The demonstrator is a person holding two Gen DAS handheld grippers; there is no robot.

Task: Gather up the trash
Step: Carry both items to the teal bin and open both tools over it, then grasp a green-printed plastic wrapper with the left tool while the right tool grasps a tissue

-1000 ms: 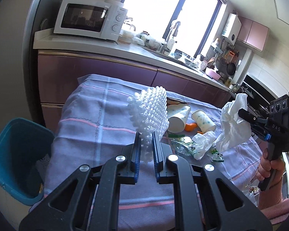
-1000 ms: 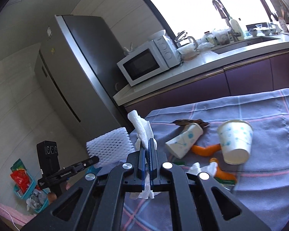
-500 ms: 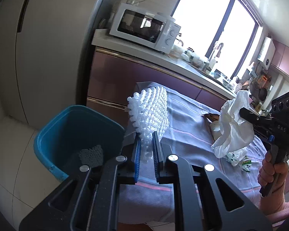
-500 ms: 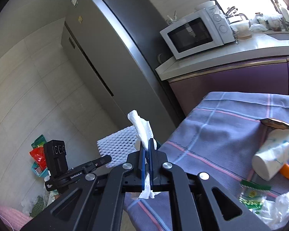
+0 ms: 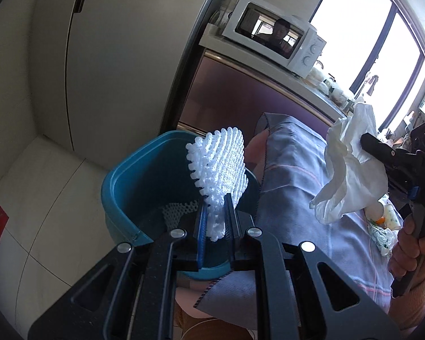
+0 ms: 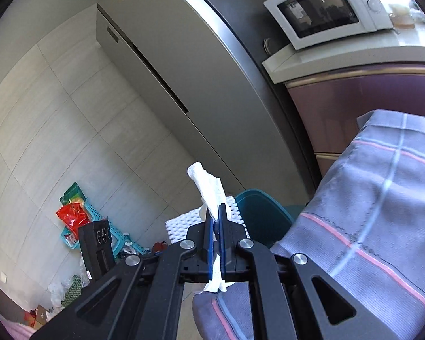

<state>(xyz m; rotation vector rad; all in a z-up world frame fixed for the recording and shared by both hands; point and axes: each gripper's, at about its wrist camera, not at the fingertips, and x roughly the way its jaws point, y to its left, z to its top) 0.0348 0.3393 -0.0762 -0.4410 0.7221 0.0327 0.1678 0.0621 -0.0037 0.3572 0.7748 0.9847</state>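
Observation:
My left gripper [image 5: 216,198] is shut on a white foam fruit net [image 5: 221,167] and holds it over the open teal trash bin [image 5: 121,175], which has another foam net inside. My right gripper [image 6: 216,209] is shut on a crumpled white paper towel [image 6: 209,189], held above the table corner; the towel also shows in the left wrist view [image 5: 351,167]. The bin [image 6: 257,212] and the foam net [image 6: 181,226] show just beyond the right gripper. More trash, a cup and wrappers [image 5: 382,223], lies on the table.
The table with the grey striped cloth [image 5: 297,187] stands right of the bin. A grey fridge [image 6: 201,85] and a counter with a microwave [image 5: 274,36] are behind. Baskets and bags [image 6: 76,215] clutter the floor at the left.
Both grippers have swung left, away from the table's trash toward the bin. The foam net has come over the bin's opening. The paper towel has followed to the table corner.

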